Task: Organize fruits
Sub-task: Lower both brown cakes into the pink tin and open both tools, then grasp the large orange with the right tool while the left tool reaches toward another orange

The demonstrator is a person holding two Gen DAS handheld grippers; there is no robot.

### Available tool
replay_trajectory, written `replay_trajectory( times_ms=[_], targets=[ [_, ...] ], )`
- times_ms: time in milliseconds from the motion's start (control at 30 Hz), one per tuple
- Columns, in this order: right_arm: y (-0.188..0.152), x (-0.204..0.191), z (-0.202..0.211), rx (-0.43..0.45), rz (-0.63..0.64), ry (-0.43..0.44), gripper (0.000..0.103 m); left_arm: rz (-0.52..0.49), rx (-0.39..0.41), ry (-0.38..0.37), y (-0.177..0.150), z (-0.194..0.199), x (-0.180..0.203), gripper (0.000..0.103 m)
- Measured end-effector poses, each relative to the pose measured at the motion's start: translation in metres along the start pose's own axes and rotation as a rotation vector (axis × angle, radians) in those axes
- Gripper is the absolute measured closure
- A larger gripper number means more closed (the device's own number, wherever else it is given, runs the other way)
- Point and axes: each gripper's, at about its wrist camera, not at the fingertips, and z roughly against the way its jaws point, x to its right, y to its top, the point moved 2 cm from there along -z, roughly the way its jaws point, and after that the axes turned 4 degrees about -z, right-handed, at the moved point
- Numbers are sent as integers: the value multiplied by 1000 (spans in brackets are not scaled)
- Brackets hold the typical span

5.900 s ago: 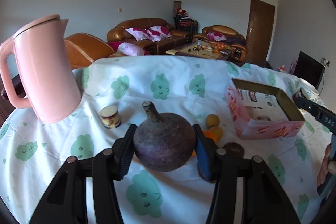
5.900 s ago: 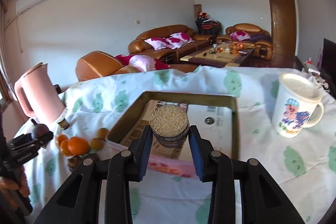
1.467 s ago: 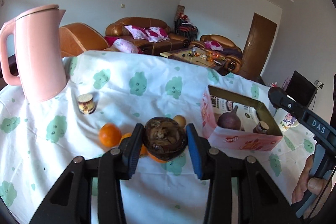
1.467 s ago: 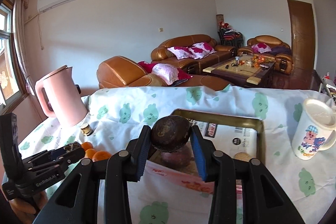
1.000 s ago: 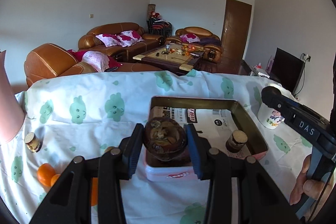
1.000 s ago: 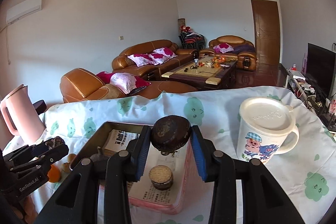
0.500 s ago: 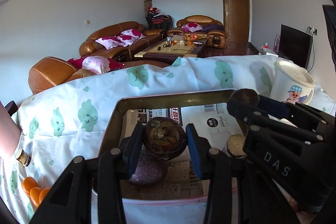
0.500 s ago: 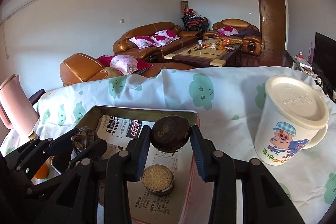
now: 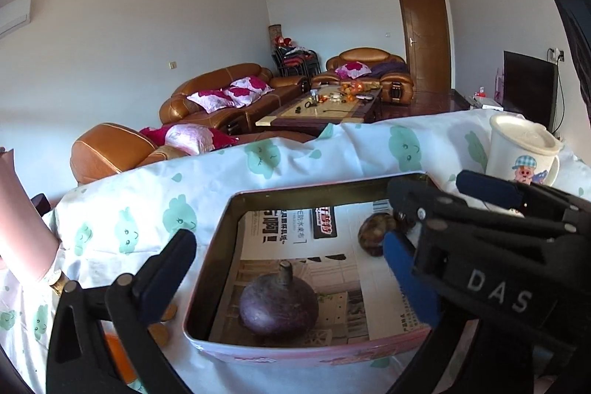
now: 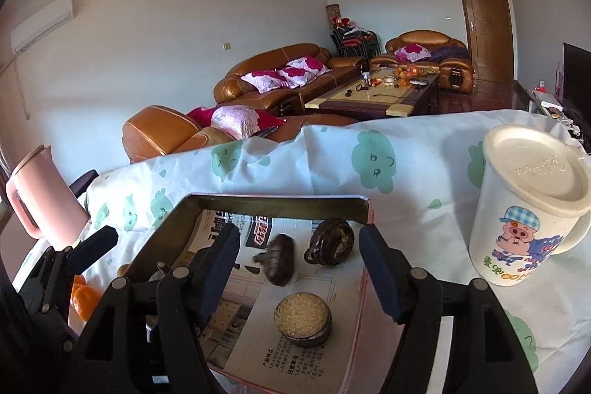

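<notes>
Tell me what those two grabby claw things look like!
Both are black plastic claws. The left gripper has two chunky fingers with silver screws and dark blue pads. The right gripper looks the same: black, round screw heads, blue pads. From the left camera, its side reads "DAS" in pale letters. No cables or sleeves show.

Left gripper [image 9: 284,268] spread wide over the pink tin [image 9: 314,353]; a purple stemmed fruit [image 9: 279,305] sits centre — right gripper [image 9: 424,194] at three o'clock.
</notes>
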Motion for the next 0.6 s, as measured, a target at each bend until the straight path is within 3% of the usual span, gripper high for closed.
replay_trajectory(
  times_ms=[200, 333, 600],
  targets=[
    [7, 10, 18, 101, -45, -74, 27, 44, -7, 7, -3, 5, -10, 0],
    [6, 9, 28, 185, -22, -78, 24, 73, -22, 26, -8, 6, -21, 0],
    [-4, -10, 28, 203, 76, -128, 24, 103, -17, 38, -18, 17, -38, 0]
  ],
)
